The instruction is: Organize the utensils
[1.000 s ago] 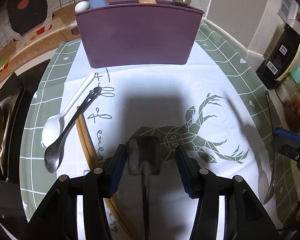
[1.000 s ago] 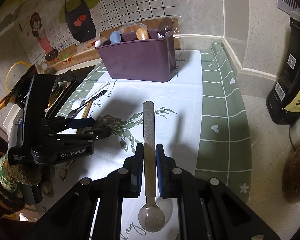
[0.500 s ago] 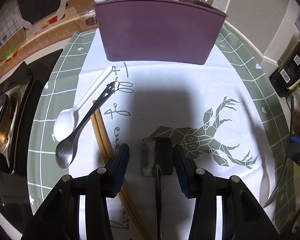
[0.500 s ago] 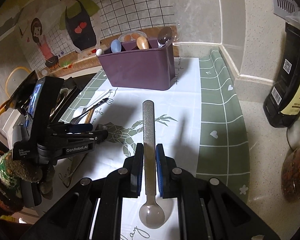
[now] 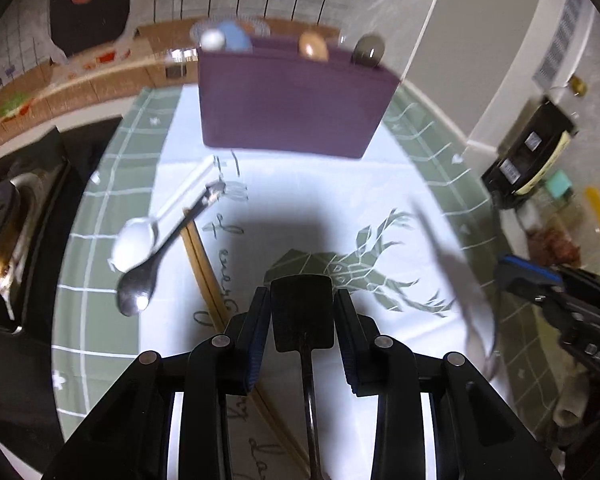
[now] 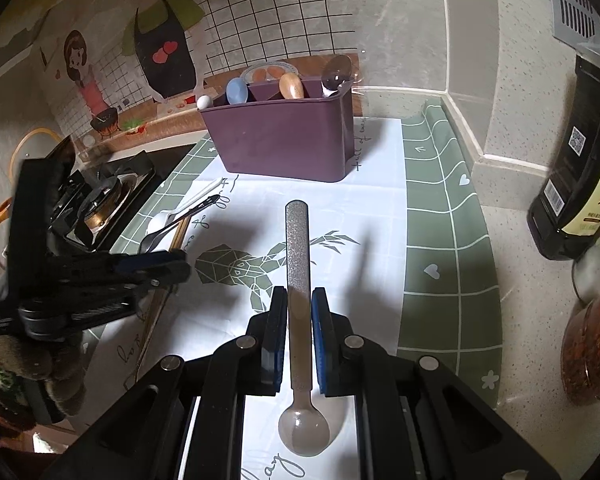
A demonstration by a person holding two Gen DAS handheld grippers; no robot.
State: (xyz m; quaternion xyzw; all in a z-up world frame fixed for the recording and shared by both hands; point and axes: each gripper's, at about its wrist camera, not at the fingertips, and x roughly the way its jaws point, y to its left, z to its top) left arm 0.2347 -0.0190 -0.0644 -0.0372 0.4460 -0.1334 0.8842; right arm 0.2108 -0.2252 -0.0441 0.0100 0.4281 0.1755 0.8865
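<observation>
Left gripper (image 5: pixel 302 322): jaws have just been closing on the flat dark end of a black utensil (image 5: pixel 302 312). That end sits between the pads with thin slivers of gap on both sides, so it is bracketed, not yet clamped. Its thin handle runs back under the gripper body.

Right gripper (image 6: pixel 299 330): clenched on the textured handle of a grey spoon (image 6: pixel 298 280), bowl toward the camera, handle tip pointing at the purple caddy (image 6: pixel 284 144).

Progress: roughly midway, as a judgement. The caddy at the back of the mat (image 6: pixel 432 240) already holds 4 visible utensil heads: white, blue, wooden and metal. Still loose on the mat, left of centre: white spoon (image 5: pixel 140 240), metal spoon (image 5: pixel 140 292) lying across it, and wooden chopsticks (image 5: pixel 198 256) beside them. With the 2 items at the grippers, that leaves 5 pieces to stow.

Pose: both grippers angle steeply down toward the mat and face the caddy. The left view is motion-blurred. The left gripper shows in the right view at left, low over the mat, held by a person's hand in a knitted glove (image 6: pixel 4 364). The right gripper sits nearer the mat's centre, well short of the caddy.
</observation>
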